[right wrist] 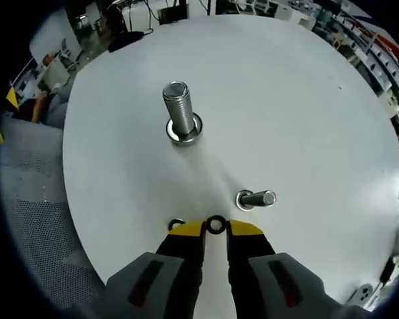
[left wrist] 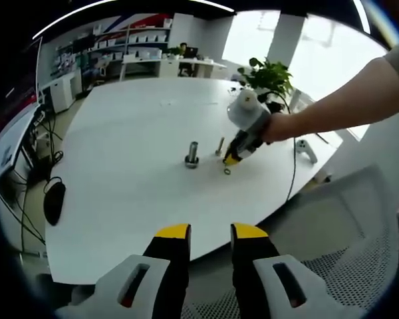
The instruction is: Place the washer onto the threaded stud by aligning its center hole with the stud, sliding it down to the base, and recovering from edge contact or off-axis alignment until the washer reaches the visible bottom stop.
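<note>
Right gripper view: your right tool point(right wrist: 215, 229) sits at 6 o'clock, yellow-tipped jaws nearly together w/ a dark washer point(right wrist: 215, 224) nipped at the tips, so it's gripping the washer. A second small ring point(right wrist: 176, 224) lies on the white surface point(right wrist: 306, 106) just beside the left jaw, at 7 o'clock of the washer. Past the tips at 1 o'clock, near, a small bolt point(right wrist: 256, 199) stands on its head, leaning toward the right in this view. Farther, at 11 o'clock, the big threaded stud point(right wrist: 180, 113) stands upright on its base, well apart from the washer.

Left gripper view: your left tool point(left wrist: 210, 232) hangs off the surface edge, jaws parted w/ nothing between, above a mesh chair back point(left wrist: 359, 226). Beyond, mid-surface, the stud is at 12 o'clock, your right tool at 1 o'clock beside it. A potted plant point(left wrist: 269, 76) stands at the far edge.
</note>
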A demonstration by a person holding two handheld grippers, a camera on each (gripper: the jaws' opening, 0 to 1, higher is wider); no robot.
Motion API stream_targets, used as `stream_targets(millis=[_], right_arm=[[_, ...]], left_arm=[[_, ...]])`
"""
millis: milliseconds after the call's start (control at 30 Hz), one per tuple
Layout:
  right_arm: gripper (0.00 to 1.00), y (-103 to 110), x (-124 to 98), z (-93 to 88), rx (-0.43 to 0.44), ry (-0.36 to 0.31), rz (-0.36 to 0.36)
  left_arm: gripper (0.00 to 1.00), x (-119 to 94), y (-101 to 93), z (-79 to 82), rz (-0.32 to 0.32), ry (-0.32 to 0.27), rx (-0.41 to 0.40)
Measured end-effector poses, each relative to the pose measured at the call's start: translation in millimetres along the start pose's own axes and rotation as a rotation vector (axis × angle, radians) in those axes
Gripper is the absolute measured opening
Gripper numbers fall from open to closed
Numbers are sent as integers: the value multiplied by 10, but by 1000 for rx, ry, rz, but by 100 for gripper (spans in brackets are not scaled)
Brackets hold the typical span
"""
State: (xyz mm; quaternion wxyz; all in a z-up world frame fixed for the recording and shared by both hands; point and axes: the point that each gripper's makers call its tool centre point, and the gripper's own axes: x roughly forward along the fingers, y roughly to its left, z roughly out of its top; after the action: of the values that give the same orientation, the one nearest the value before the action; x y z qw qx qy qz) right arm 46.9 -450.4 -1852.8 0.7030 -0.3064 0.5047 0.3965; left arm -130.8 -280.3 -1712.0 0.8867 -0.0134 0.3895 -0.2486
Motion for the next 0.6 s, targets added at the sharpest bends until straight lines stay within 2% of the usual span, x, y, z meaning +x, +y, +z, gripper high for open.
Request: stream_targets(millis=[133,200,267,333,467,600], right_arm=[[14,3,11,0,14,24,-2],[14,21,5,-5,1,23,-40],[14,27,-5,22,-40,-14,-89],[14,28,-6,18,-79,-42,-105],[13,53,-38,-35,-78,-48,-105],[13,5,-64,-100,-55,-21,-99]], left_arm=[[21,-1,1,-1,1,-1,0],[21,-3,6,0,3,-2,-1],[21,-4,7,1,4,-3,-3],[21,-1,3,-7,3,1,0],[21,-2,-4,-15,3,4,3],[21,-4,-6,-7,1,1,7]])
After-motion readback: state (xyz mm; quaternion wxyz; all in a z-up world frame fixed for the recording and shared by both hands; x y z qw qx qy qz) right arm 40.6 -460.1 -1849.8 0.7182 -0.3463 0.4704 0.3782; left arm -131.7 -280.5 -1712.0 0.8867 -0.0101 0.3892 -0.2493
